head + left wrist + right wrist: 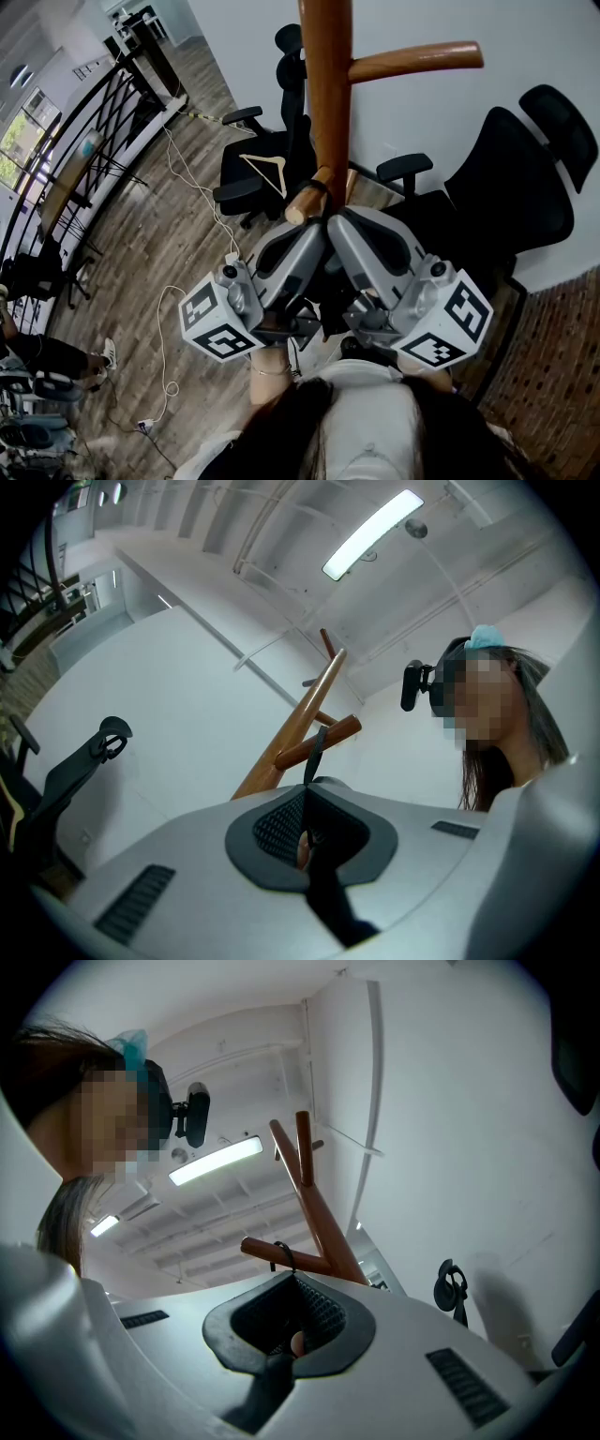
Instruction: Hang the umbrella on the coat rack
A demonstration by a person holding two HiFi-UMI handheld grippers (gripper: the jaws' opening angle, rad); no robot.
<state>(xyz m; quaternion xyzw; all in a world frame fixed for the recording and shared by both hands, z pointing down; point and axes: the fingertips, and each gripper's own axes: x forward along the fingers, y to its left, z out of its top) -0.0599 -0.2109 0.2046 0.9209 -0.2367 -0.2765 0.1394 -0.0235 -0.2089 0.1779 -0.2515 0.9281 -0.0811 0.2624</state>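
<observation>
Below the lower peg (pixel 307 200) of the single brown wooden coat rack (pixel 328 94), one folded black umbrella (pixel 328 902) runs lengthwise down from its black strap (pixel 281 1253), which is looped over that peg. The left gripper (pixel 305 841) and the right gripper (pixel 286 1342) sit side by side, and both are clamped on the umbrella.

Umbrella strap (pixel 315 752) over coat rack peg (pixel 343 730)

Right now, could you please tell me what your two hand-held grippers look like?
The left hand-held gripper and right hand-held gripper have rounded silver-grey shells, dark ribbed pads, and a white cube with black square markers each.
</observation>
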